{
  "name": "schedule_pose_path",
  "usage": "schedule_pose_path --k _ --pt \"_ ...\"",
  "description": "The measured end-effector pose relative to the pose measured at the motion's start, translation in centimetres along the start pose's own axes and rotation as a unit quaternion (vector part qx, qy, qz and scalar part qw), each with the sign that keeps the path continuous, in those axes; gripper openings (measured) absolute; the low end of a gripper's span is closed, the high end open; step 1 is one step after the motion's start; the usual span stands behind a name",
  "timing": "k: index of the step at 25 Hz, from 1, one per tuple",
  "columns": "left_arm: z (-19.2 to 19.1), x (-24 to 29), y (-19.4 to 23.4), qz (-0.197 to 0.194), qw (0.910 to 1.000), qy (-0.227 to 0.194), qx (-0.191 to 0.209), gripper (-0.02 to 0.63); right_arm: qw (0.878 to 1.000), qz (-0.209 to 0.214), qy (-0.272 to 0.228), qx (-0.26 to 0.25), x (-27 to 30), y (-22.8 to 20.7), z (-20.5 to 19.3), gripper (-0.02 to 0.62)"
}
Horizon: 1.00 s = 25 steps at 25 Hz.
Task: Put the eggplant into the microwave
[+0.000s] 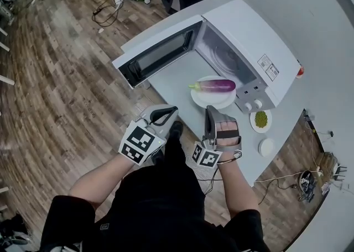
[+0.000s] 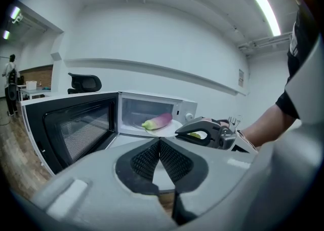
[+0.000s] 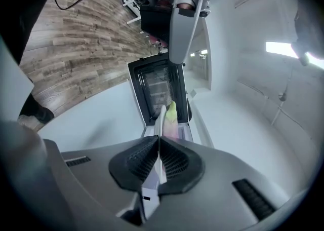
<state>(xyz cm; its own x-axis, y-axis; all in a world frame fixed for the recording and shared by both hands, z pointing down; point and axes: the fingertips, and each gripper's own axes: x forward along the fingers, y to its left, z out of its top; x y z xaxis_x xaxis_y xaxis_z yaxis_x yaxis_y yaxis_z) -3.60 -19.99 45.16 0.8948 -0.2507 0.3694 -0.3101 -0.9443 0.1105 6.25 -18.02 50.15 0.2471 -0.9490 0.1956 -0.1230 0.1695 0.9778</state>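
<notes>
The microwave (image 1: 249,35) stood on the white bench (image 1: 171,82) with its door (image 1: 157,54) swung wide open to the left. The eggplant (image 1: 215,85) was not inside the cavity. It lay on a white plate (image 1: 213,100) just in front of the open mouth, between the microwave and the near edge of the bench. Its green stem end pointed toward the door side and its purple body toward the control panel. I could not tell whether the plate rested on the bench or was raised a little off it.

The right gripper (image 1: 210,110) reached in from the near edge, and its jaws were clamped on the plate's near rim. In the right gripper view the thin white rim ran edge-on between the two dark pads, with the eggplant just beyond them. The left gripper (image 1: 166,114) hung beside it, over the near edge of the bench and below the open door. Its jaws were pressed together with nothing between them.

To the right of the microwave, near the bench's near edge, sat a small dish (image 1: 261,119) holding something green. A small round white object (image 1: 266,147) lay just beside it, closer to that edge.
</notes>
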Motion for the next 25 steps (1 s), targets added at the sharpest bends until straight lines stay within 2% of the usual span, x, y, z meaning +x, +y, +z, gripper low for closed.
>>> schedule_pose_path --k 15,25 --pt "0.2 4.0 3.5 -0.022 0.9992 0.004 0.034 0.008 0.999 -0.004 0.036 0.013 6.4 1.0 -2.6 0.023" --pt "1.8 7.8 4.9 -0.028 0.9991 0.001 0.031 0.008 0.998 0.013 0.057 0.022 10.1 2.2 -5.2 0.023"
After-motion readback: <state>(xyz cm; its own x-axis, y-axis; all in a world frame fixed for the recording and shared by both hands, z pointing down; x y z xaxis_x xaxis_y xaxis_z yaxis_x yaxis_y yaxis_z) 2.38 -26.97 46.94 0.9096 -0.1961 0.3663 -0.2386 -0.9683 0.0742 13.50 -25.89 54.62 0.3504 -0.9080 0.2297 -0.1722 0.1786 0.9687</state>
